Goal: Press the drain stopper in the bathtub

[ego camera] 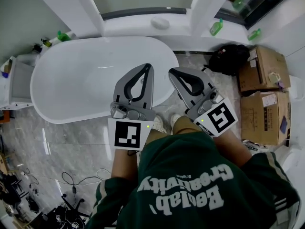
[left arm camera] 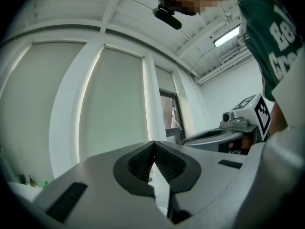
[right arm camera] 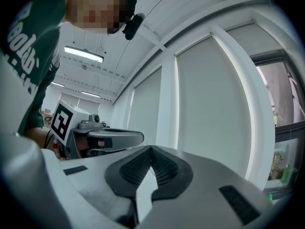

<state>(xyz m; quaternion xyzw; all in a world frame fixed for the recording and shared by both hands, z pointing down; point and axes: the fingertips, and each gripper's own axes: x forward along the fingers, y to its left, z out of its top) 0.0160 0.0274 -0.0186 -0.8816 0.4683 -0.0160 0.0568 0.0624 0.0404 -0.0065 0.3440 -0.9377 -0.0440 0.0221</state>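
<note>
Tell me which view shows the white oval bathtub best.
Head view: the white oval bathtub shows almost whole from above, with only part of its near rim behind the left hand-held gripper. Both gripper views face the window wall and show no tub.

My left hand-held gripper (ego camera: 148, 66) sits at the frame's centre, its jaws together and its tip over the rim of the white tub (ego camera: 71, 80), which fills the upper left. My right hand-held gripper (ego camera: 171, 71) lies just beside it, jaws also together, over the marble floor (ego camera: 62, 147). A black bag (ego camera: 228, 58) and two boxes (ego camera: 264, 68) stand at the right. Green bottles (ego camera: 217, 27) stand on the ledge at upper right. Cables (ego camera: 71, 180) trail at lower left.
</note>
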